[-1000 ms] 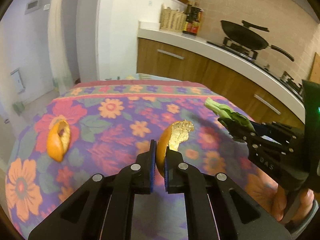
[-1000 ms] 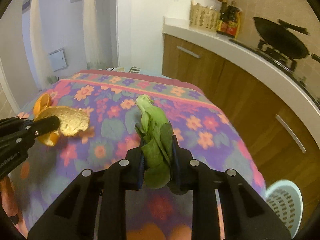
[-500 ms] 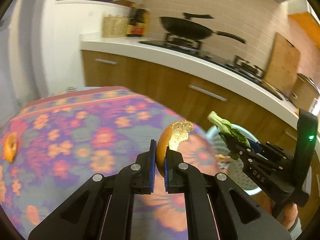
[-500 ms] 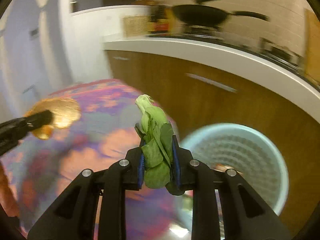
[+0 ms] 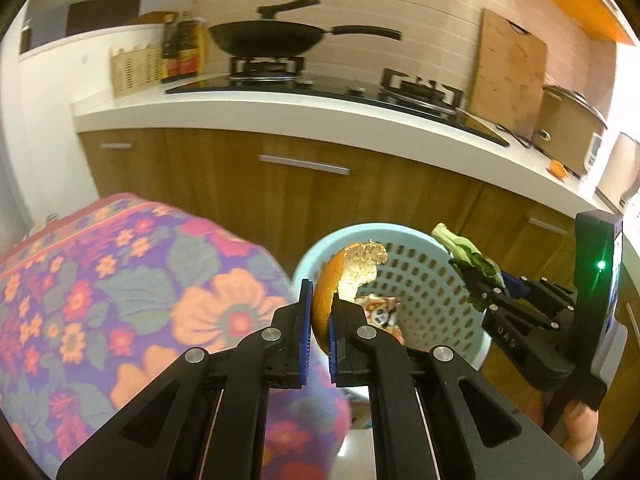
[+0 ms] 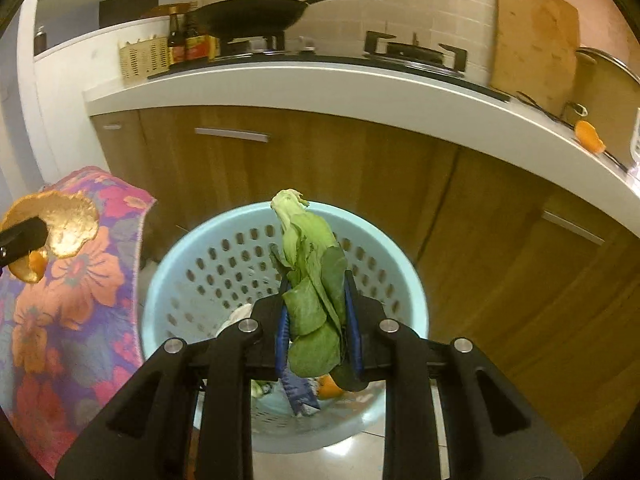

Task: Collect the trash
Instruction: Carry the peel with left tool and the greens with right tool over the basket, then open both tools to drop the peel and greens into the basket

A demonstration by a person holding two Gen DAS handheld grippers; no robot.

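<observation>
Both grippers were clamped on food scraps. Left gripper [image 5: 318, 322], at lower centre of its own view, had its two blue-padded fingers pressed nearly together on a curved piece of orange peel [image 5: 348, 276], which stood upright between them. Right gripper [image 6: 318, 320], at lower centre of its own view, pinched a limp green leafy vegetable [image 6: 312, 276] with its pale stem pointing up.

Both scraps hung over a pale blue perforated trash basket [image 6: 200, 264] on the floor, with the vegetable above its opening. One basket was visible, holding a few scraps, including an orange piece [image 6: 330, 388] and a printed wrapper [image 5: 378, 312] whose writing was too blurred to read. On the right gripper's black body, at right in the left view, faint letters seemed to read "UAS".

At left in both views was a table covered by a floral cloth [image 5: 120, 300]. Behind the basket ran wooden cabinets [image 6: 320, 168] under a white counter [image 6: 360, 88]. At the top of the frame, one black wok [image 5: 264, 40] sat on the stove, with two dark bottles [image 6: 184, 44], their labels unreadable, and one wooden cutting board [image 5: 508, 72] leaning against the wall at upper right.
</observation>
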